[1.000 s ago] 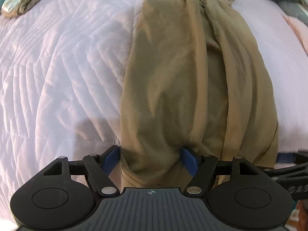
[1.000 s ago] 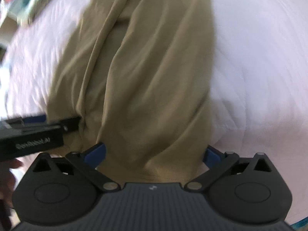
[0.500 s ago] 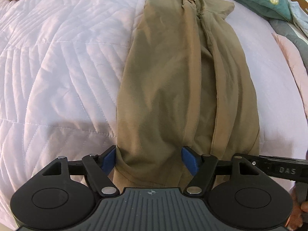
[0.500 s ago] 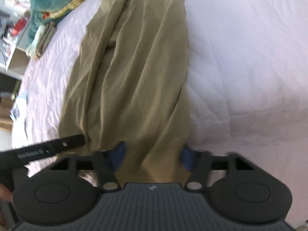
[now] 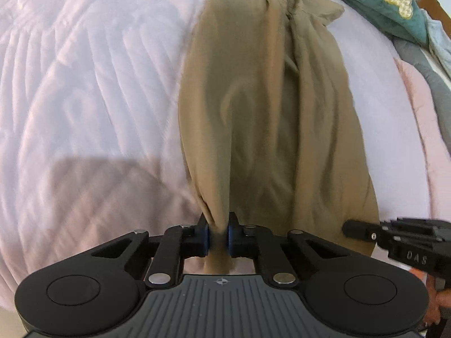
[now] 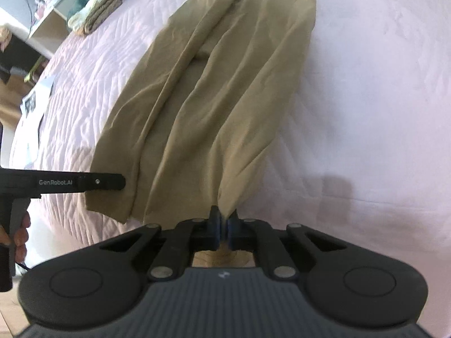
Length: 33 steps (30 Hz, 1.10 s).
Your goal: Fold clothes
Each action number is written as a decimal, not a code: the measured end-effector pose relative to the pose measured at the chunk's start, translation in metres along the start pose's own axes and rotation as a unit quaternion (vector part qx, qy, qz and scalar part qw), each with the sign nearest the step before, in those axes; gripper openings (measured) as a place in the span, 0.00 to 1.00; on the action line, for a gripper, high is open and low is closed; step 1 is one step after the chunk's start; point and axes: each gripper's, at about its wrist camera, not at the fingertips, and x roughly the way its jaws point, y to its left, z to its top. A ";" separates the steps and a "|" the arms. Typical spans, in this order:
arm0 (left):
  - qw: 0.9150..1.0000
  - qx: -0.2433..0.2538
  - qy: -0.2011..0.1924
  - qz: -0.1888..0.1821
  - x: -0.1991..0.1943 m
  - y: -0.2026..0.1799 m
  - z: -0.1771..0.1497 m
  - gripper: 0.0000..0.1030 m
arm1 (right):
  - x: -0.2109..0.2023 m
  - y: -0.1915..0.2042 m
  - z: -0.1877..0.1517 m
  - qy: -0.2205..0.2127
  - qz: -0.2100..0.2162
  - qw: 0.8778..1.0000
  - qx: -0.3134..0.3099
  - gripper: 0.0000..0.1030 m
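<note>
A long khaki garment lies lengthwise on the quilted bed, its near hem towards me. In the left wrist view my left gripper has its jaws closing, with a bunched fold of the hem's left corner pinched between the blue pads. The right gripper's black finger pokes in at the hem's right side. In the right wrist view the same garment runs away from me, and my right gripper is shut on the hem's right corner. The left gripper's finger lies at the left corner.
A pale pink quilted bedspread lies under the garment. A teal embroidered cushion and grey and pink bedding are at the far right. Rolled knitwear lies far left, near a white shelf beyond the bed edge.
Both grippers have gone from wide open astride the hem to pinching it. The hem's corners are now gathered and lifted off the bedspread a little, and the cloth has fresh creases.
</note>
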 end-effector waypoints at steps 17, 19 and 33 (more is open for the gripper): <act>0.995 0.027 -0.054 0.080 -0.024 -0.018 -0.002 0.48 | -0.021 -0.024 -0.010 -0.016 -0.004 1.000 -0.003 0.59; 0.995 0.041 -0.042 0.085 -0.021 -0.020 0.007 0.49 | -0.013 -0.021 -0.008 -0.019 -0.014 1.000 -0.001 0.62; 0.992 0.096 -0.030 0.078 -0.024 -0.007 0.021 0.57 | 0.028 -0.038 -0.012 0.011 0.038 0.994 0.102 0.66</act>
